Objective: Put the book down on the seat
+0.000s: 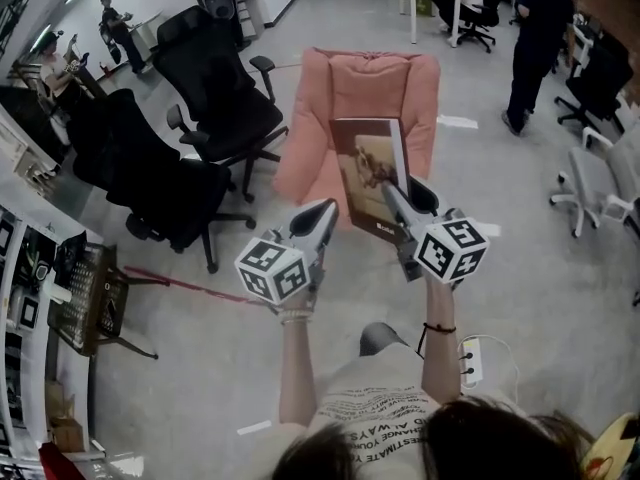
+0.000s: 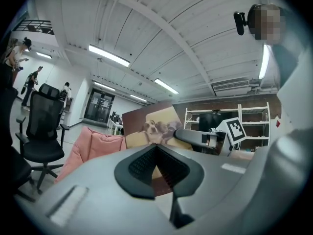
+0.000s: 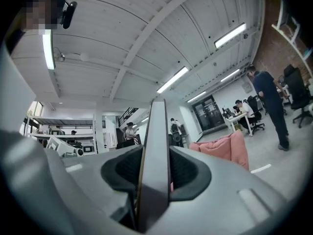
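A brown-covered book (image 1: 370,173) with a dog picture hangs in the air in front of the pink cushioned seat (image 1: 385,83). My right gripper (image 1: 408,201) is shut on its lower right edge. In the right gripper view the book (image 3: 154,151) runs edge-on between the pads. My left gripper (image 1: 324,215) floats just left of the book, apart from it, shut and empty. In the left gripper view its pads (image 2: 142,163) meet, with the book (image 2: 151,129) and the seat (image 2: 93,148) beyond them.
Two black office chairs (image 1: 215,83) (image 1: 150,173) stand left of the seat. A white chair (image 1: 600,183) is at the right and a person (image 1: 535,38) stands at the far right. A power strip (image 1: 470,360) lies on the floor by my feet. A wire rack (image 1: 92,300) sits at the left.
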A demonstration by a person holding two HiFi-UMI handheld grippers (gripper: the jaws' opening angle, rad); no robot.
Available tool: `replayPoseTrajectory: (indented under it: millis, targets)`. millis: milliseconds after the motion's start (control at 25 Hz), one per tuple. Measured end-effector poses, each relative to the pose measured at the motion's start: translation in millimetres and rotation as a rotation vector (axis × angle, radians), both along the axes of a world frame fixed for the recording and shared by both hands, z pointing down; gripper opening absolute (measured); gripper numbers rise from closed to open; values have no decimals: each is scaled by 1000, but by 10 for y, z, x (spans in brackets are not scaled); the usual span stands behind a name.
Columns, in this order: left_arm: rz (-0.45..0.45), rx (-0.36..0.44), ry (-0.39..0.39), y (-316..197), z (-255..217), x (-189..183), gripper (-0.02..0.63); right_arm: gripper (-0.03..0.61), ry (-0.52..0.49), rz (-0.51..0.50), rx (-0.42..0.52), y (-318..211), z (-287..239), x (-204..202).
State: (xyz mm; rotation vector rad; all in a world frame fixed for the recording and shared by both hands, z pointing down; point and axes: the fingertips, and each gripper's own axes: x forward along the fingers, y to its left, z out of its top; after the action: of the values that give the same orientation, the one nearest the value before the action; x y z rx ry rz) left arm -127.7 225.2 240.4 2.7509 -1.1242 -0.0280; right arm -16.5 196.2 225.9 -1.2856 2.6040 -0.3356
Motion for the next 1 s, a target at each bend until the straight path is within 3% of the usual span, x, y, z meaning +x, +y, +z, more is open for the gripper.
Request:
replayPoseTrajectory:
  millis: [360, 1000]
  targets:
    - [-2, -11, 8, -292, 144, -162, -6, 152, -14, 28, -20, -371, 130, -26]
    - [-17, -65, 39, -1779, 314, -170, -6, 152, 13, -20, -89, -1852, 363, -188]
